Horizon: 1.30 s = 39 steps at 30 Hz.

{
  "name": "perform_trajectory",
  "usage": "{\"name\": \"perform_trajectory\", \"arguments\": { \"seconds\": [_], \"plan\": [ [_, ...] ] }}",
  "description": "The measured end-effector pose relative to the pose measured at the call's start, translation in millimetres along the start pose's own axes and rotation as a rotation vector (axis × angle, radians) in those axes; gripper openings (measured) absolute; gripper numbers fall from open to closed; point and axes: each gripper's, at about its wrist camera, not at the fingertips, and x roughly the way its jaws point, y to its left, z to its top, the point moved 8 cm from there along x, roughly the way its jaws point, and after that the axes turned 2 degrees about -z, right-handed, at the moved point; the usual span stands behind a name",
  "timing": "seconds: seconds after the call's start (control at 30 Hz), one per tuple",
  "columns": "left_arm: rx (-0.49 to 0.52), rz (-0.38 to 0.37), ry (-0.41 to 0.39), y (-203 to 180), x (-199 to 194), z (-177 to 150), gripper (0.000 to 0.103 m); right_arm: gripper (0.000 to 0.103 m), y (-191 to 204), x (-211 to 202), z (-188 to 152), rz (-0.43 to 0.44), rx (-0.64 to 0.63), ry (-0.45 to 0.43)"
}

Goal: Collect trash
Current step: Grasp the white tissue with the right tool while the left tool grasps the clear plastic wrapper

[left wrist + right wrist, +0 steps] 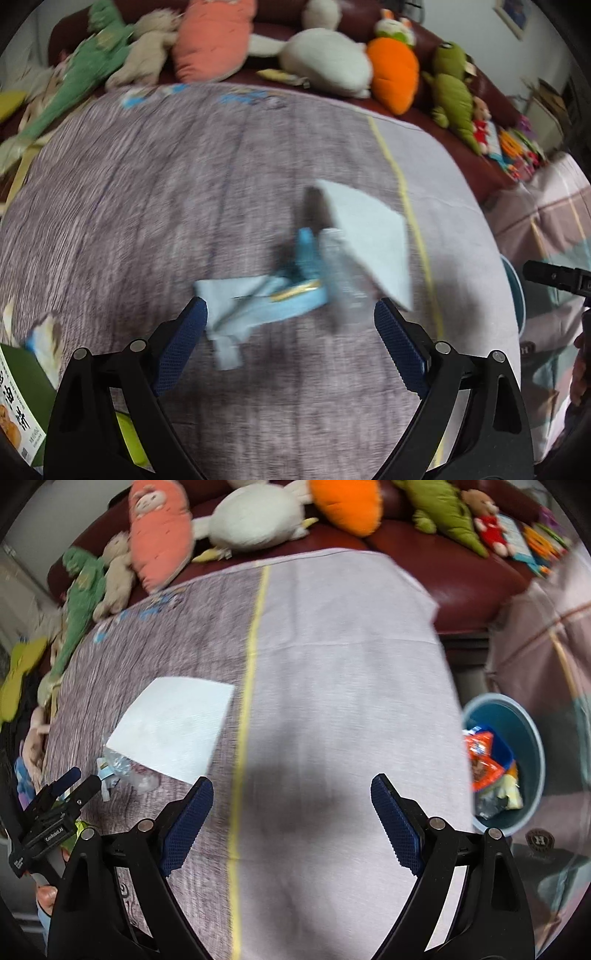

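White paper sheet (173, 723), crumpled clear plastic (122, 766) and pale blue wrapper (258, 299) lay together on the cloth-covered table (332, 664); left tool (291, 321) hovered over them, blue pads apart and empty; right tool (291, 797) likewise spread, beside a blue bin (532, 738) holding wrappers

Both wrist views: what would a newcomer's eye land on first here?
Probably the row of plush toys on the dark red sofa behind the table, above all the orange carrot. Next, the white paper sheet lying over crumpled clear plastic on the tablecloth, and the blue bin with wrappers at the table's right.
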Motion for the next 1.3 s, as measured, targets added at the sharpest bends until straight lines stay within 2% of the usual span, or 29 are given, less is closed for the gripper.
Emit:
{"name": "perform_trajectory", "arguments": {
  "seconds": [0.17, 0.37, 0.6, 0.83, 0.9, 0.97, 1.03, 1.1, 1.3],
  "plan": [
    [-0.064, 0.007, 0.009, 35.3, 7.8, 2.1, 0.092, 0.083, 54.5, 35.4, 9.5, 0.041, -0.087, 0.044],
    [-0.102, 0.009, 0.034, 53.0, 24.1, 5.4, 0.092, 0.083, 100.4, 78.7, 22.2, 0.081, -0.157, 0.088],
    [-0.119, -0.006, 0.067, 61.7, 41.2, 5.2, 0.092, 0.083, 128.0, 120.1, 39.3, 0.089, -0.228, 0.102],
    [-0.131, -0.008, 0.065, 66.0, 45.0, 7.3, 0.095, 0.083, 133.6, 144.4, 41.5, 0.098, -0.262, 0.102],
    [-0.135, -0.005, 0.065, 66.1, 45.8, 7.1, 0.095, 0.072, 133.4, 147.3, 39.1, 0.109, -0.268, 0.102],
    [-0.137, -0.004, 0.067, 64.6, 47.0, 7.7, 0.095, 0.051, 130.7, 146.4, 37.6, 0.097, -0.278, 0.088],
    [-0.132, 0.000, 0.068, 60.8, 46.3, 7.0, 0.095, 0.038, 126.0, 143.3, 35.6, 0.098, -0.279, 0.089],
    [-0.119, 0.007, 0.070, 56.6, 46.4, 6.9, 0.095, 0.038, 116.7, 138.3, 33.8, 0.125, -0.246, 0.101],
    [-0.084, 0.017, 0.058, 40.3, 40.4, 6.4, 0.095, 0.038, 77.1, 124.3, 26.5, 0.123, -0.173, 0.108]
  ]
}}
